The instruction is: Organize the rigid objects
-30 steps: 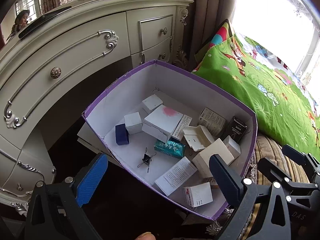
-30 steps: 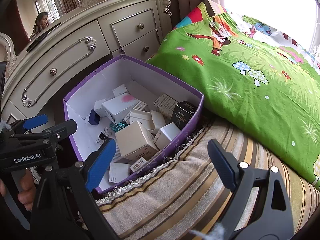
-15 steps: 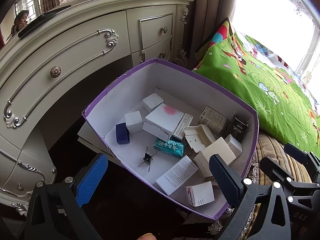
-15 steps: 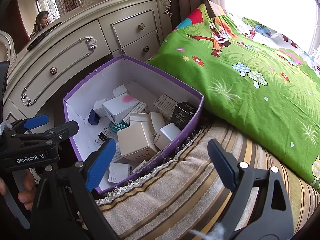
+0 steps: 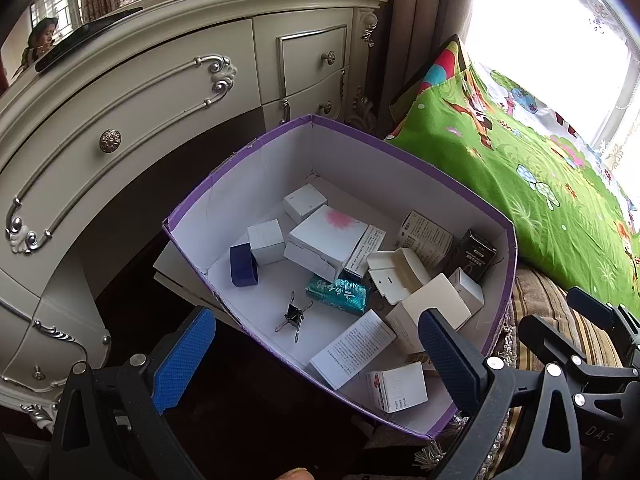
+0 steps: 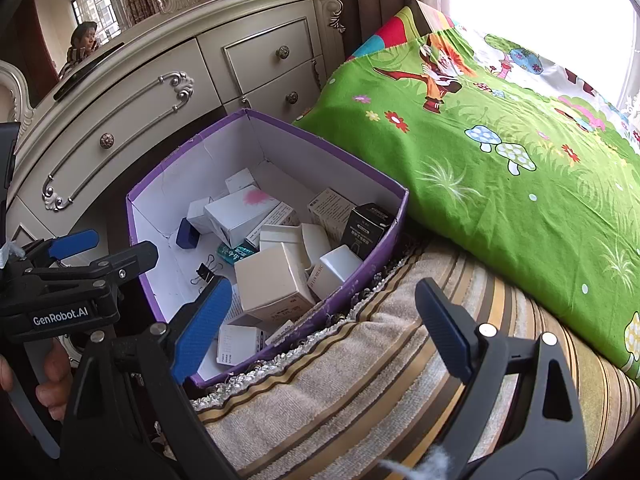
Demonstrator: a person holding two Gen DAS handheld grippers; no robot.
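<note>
A purple-edged cardboard box [image 5: 508,248] [image 6: 352,296] sits at the edge of a striped cushion and holds several small cartons. Among them are a white box with a pink mark [image 5: 326,236] [image 6: 240,212], a dark blue box [image 5: 243,265], a teal packet [image 5: 338,294], a black binder clip [image 5: 293,315] [image 6: 206,272], a black carton [image 5: 472,254] [image 6: 366,226] and a cream cube box [image 6: 272,280]. My left gripper [image 5: 316,354] is open and empty, above the box's near wall. My right gripper [image 6: 324,320] is open and empty, over the box's near corner and the cushion.
A cream dresser with drawers [image 5: 140,92] [image 6: 256,52] stands behind the box. A green cartoon-print pillow [image 5: 520,168] [image 6: 500,152] lies to the right. The striped cushion [image 6: 380,392] runs under the right gripper. The left gripper's body [image 6: 60,284] shows at the left of the right wrist view.
Both views have shifted only slightly; the box sits a touch lower in the left wrist view. Both grippers stay open and empty.
</note>
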